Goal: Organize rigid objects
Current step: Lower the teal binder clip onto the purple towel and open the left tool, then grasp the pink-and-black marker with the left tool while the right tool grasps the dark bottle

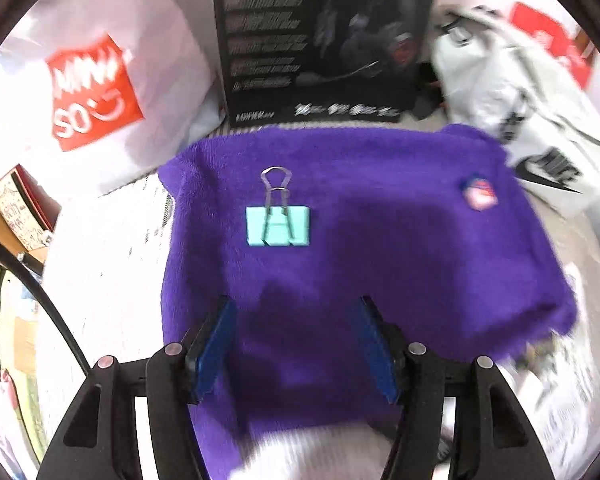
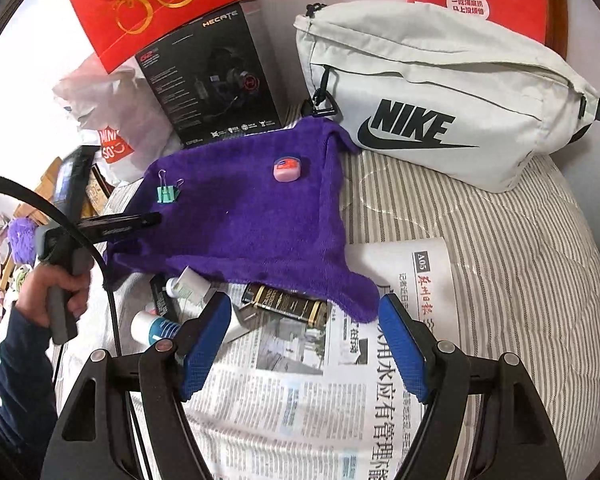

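**On the purple cloth, two small things are placed and more wait at its near edge**

On the bed, a purple cloth (image 2: 240,216) lies flat over a striped cover, and a newspaper (image 2: 300,392) lies near it. A green clip (image 1: 278,226) rests on the left part of the cloth, with its wire handles pointing to the far side. A small pink tin (image 2: 287,169) sits on the far right part, well apart from the clip.

The left gripper (image 1: 292,340) hangs over the near part of the cloth with its jaws apart and nothing between them. The right gripper (image 2: 304,340) is above the newspaper, its jaws also apart and empty. Just beyond it, at the near edge of the cloth, lie a dark box (image 2: 286,304) with gold lines, partly under the cloth, and two white tubes (image 2: 156,328).

I judge that these near things are the next to be arranged. The box looks light and stiff, with flat sides, so the pads can take it across its narrow width; the cloth edge over it may drag along. The tubes are round and smooth and may roll or slip, so the middle of the body is the better place. The clip is small, hard and light; its flat body gives a surer hold than the thin wires.
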`<state>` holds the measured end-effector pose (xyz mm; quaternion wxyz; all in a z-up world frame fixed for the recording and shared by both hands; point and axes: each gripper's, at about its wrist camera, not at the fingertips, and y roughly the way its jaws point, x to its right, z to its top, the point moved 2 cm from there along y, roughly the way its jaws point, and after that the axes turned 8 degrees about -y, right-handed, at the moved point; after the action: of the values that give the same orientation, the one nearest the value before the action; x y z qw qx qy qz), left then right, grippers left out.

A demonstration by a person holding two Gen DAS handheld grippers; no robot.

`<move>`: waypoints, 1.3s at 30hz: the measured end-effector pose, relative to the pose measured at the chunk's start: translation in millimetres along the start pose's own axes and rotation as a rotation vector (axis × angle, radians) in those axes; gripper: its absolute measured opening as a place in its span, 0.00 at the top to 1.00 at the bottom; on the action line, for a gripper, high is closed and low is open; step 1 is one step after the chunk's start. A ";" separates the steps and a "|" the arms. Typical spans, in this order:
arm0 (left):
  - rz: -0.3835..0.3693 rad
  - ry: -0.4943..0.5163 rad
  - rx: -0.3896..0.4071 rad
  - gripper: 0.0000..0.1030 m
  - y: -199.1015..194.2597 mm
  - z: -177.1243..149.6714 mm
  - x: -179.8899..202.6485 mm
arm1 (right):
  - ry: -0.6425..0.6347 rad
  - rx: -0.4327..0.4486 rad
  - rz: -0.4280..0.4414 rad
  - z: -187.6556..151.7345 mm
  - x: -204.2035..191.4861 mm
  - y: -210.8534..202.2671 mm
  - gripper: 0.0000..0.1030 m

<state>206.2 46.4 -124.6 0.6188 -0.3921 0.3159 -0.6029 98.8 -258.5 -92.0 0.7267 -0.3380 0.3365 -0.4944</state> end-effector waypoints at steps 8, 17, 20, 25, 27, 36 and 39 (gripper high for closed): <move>-0.059 -0.004 -0.037 0.43 -37.7 -55.5 8.5 | -0.015 -0.009 -0.005 -13.4 -7.3 -11.6 0.27; -0.085 -0.050 -0.128 0.43 -31.5 -117.9 12.5 | -0.055 -0.041 0.007 -29.7 -16.8 -13.6 0.27; -0.104 -0.063 -0.131 0.43 -30.3 -122.5 20.4 | -0.062 -0.058 0.016 -33.6 -20.2 -11.0 0.27; -0.100 -0.072 -0.129 0.43 -28.3 -118.2 31.5 | -0.083 -0.064 0.020 -37.6 -26.9 -13.7 0.27; -0.088 -0.089 -0.136 0.43 -24.7 -115.5 34.2 | -0.083 -0.065 0.028 -39.3 -28.1 -13.7 0.26; -0.023 -0.036 -0.138 0.40 -19.5 -116.4 45.9 | -0.095 -0.100 0.038 -45.7 -32.8 -1.7 0.26; -0.008 -0.032 -0.143 0.40 -22.9 -122.0 37.2 | -0.098 -0.104 0.040 -47.4 -32.9 0.3 0.26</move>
<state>92.2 -2.5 -161.9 0.5918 -0.4461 0.3466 -0.5749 50.5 -234.9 -113.0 0.7334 -0.3925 0.3325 -0.4444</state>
